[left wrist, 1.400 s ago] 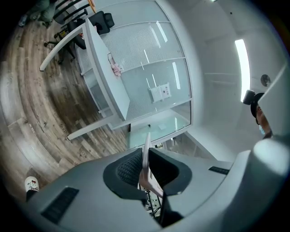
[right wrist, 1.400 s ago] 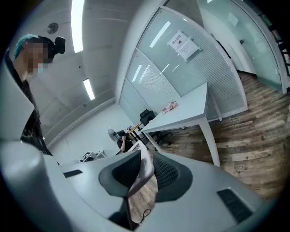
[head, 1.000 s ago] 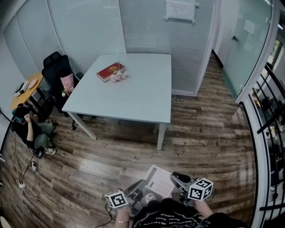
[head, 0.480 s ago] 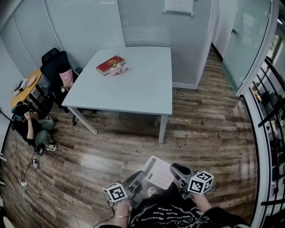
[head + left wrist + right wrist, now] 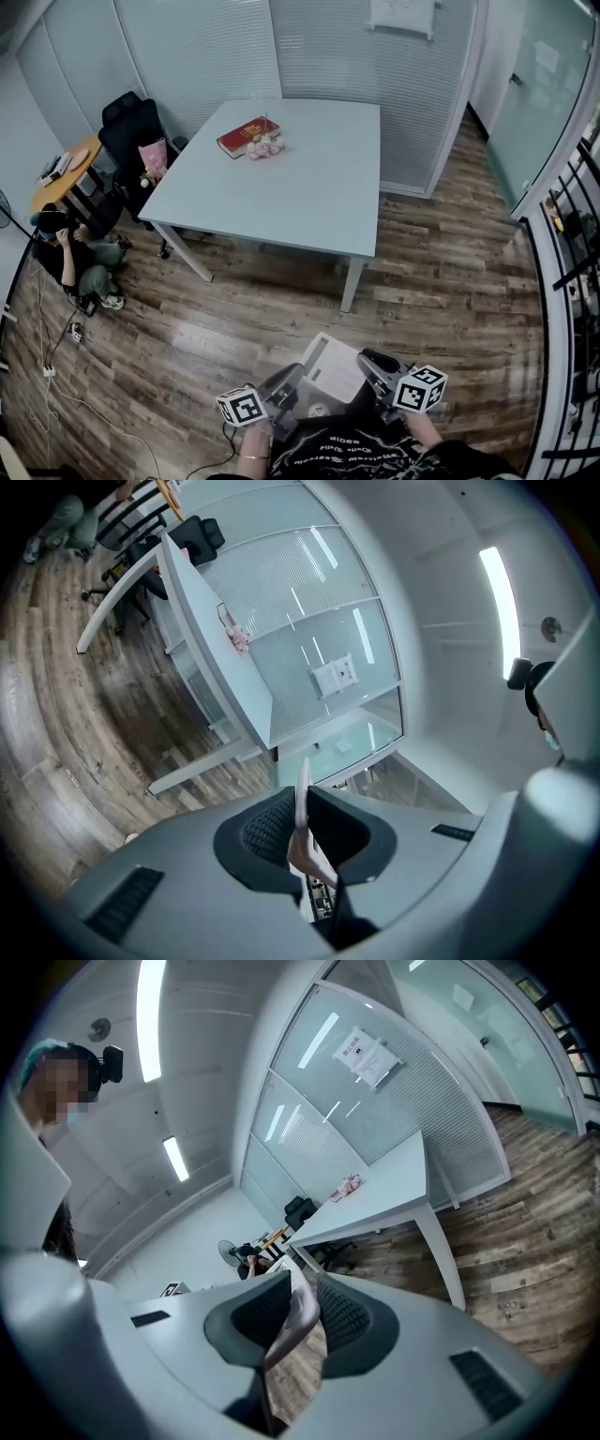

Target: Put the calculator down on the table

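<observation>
The calculator [image 5: 334, 368] is a flat white slab held up over the wooden floor, close to my body. My left gripper [image 5: 291, 382] is shut on its left edge and my right gripper [image 5: 369, 365] on its right edge. In the left gripper view my left gripper [image 5: 302, 822] has the thin white calculator edge [image 5: 302, 794] pinched between the dark ribbed pads. The right gripper view shows the right gripper [image 5: 302, 1314] clamped on the calculator edge [image 5: 296, 1327] the same way. The pale table [image 5: 309, 202] stands some way ahead.
On the table's far left lie a red book [image 5: 247, 136] and pink flowers [image 5: 266, 147]. A black chair [image 5: 133, 131] and a small orange table [image 5: 67, 174] stand at the left, with a person [image 5: 73, 265] sitting on the floor. Glass walls enclose the room; a railing [image 5: 572, 272] runs along the right.
The head view has swung slightly, so the table now sits further right in the picture. Both grippers keep the same hold on the calculator, low in the frame.
</observation>
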### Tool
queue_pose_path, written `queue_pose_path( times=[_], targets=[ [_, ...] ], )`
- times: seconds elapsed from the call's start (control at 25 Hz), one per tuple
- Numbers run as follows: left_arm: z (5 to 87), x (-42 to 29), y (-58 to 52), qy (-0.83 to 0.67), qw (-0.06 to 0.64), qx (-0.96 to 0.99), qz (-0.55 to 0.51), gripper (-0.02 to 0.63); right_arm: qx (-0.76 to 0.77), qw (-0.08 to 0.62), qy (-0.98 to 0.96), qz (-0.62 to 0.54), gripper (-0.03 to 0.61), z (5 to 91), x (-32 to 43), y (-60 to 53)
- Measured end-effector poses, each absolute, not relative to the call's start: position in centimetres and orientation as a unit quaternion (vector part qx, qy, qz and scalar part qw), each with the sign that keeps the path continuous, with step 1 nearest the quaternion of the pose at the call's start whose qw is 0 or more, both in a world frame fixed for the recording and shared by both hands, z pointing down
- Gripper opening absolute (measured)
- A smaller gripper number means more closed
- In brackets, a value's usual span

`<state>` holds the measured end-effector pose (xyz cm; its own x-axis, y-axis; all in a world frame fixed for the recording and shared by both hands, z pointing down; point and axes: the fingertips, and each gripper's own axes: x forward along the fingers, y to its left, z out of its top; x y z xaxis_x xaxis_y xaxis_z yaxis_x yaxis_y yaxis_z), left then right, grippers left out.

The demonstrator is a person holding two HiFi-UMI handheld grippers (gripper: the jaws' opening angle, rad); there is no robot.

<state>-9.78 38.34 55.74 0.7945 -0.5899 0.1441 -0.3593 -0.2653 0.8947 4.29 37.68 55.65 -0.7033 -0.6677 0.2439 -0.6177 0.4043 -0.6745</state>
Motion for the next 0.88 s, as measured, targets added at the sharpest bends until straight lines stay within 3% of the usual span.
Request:
queue_pose_path(
  times=[0.88],
  targets=[
    [55.4, -2.0, 19.7, -0.388, 0.526, 0.745, -0.135, 0.055, -0.300, -0.007, 0.871, -0.388, 0.094, 54.5, 11.9, 16.0]
  ],
)
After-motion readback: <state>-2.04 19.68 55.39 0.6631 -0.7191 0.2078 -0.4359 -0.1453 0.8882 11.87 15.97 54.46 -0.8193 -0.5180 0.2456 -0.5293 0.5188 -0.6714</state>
